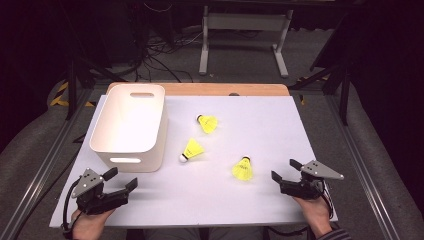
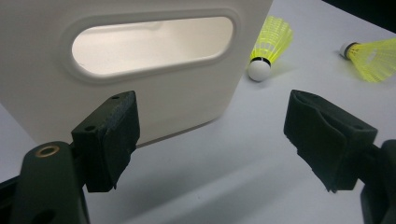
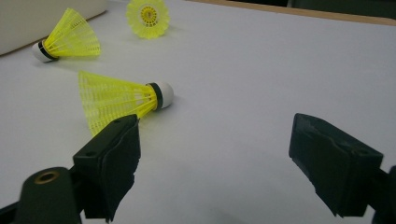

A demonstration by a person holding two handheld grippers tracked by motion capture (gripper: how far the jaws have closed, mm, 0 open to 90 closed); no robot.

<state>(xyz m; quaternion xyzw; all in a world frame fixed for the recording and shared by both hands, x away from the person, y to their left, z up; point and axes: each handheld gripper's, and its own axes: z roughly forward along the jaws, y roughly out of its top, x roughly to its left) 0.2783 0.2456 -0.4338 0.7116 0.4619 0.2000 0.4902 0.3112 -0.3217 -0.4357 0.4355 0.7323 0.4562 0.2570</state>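
Observation:
Three yellow shuttlecocks lie on the white table top: the far one (image 1: 207,123), the middle one (image 1: 192,150) beside the bin, and the near one (image 1: 243,169). A white plastic bin (image 1: 130,125) with handle slots stands at the left. My left gripper (image 1: 121,179) rests near the front left corner, open and empty, facing the bin's near wall (image 2: 154,74) with the middle shuttlecock (image 2: 268,49) past its corner. My right gripper (image 1: 284,170) sits at the front right, open and empty, just right of the near shuttlecock (image 3: 119,100).
The white table top (image 1: 260,130) ends in a wooden strip at the far edge. Metal rails run along both sides. A white frame stand (image 1: 245,35) and cables lie on the floor beyond the table.

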